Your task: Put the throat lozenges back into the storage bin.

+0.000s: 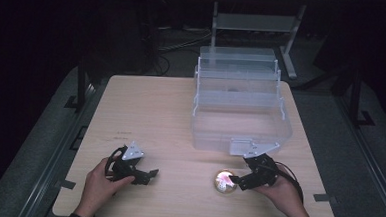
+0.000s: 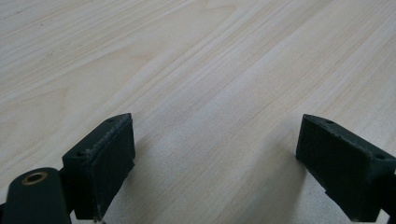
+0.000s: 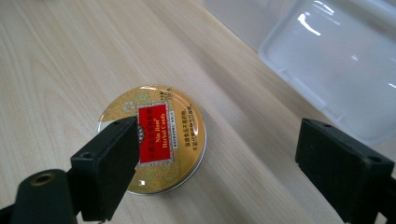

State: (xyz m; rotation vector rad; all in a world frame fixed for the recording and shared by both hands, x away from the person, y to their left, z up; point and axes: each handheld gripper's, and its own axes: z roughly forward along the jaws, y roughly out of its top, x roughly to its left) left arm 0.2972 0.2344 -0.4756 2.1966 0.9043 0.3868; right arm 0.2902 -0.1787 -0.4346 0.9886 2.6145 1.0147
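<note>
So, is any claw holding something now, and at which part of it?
Nothing is held. The left claw is open over bare table. The right claw is open too, one jaw above the round gold tin, not closed on it.

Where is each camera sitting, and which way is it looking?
High view: above the person's side, looking down on the table, the clear box, both hands and grippers.
Left gripper view: rides the left gripper, facing bare tabletop between open jaws.
Right gripper view: rides the right gripper, facing the gold tin and clear box.
Shared: high and right gripper views both show the tin.
</note>
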